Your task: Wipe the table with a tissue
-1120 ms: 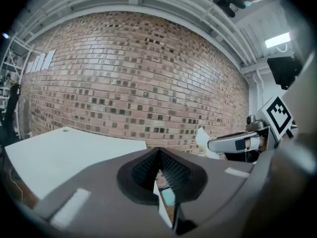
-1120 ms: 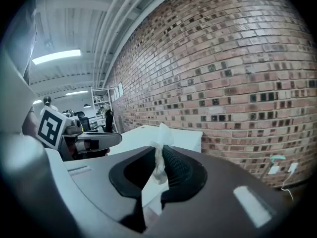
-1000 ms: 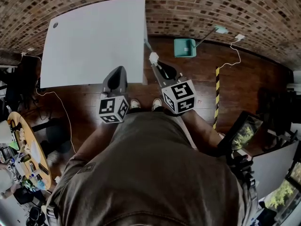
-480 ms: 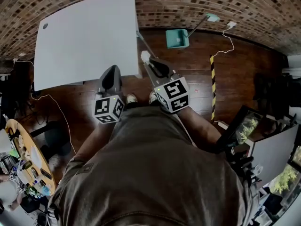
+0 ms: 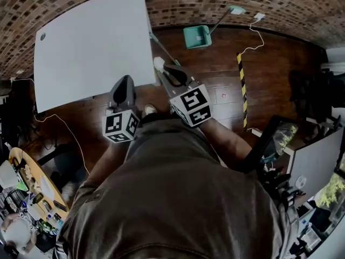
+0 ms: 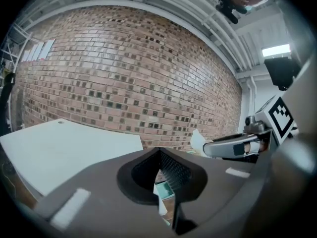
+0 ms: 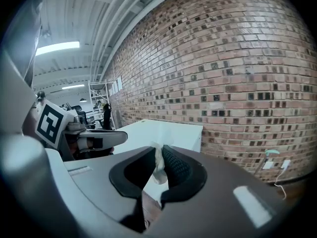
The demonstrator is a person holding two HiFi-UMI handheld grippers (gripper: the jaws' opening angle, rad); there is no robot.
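Observation:
The white table (image 5: 91, 42) stands ahead and to my left, against the brick wall. My right gripper (image 5: 160, 68) is shut on a small white tissue (image 5: 158, 63), held in the air just off the table's near right corner. In the right gripper view the tissue (image 7: 158, 168) sits crumpled between the jaws, with the table (image 7: 166, 130) beyond. My left gripper (image 5: 123, 81) hovers over the table's near edge, jaws together and nothing in them. The left gripper view shows the table (image 6: 59, 150) to the left and the tissue (image 6: 197, 140) to the right.
A green dustpan (image 5: 195, 36) with a long handle lies on the wooden floor by the wall. A yellow-black tape strip (image 5: 241, 90) and a white cable (image 5: 253, 26) run to the right. A cluttered round table (image 5: 29, 185) is at lower left, a monitor (image 5: 277, 139) at right.
The head view has swung, so everything sits further left in the frame. Both grippers keep their pose; the tissue has come slightly nearer the table's corner.

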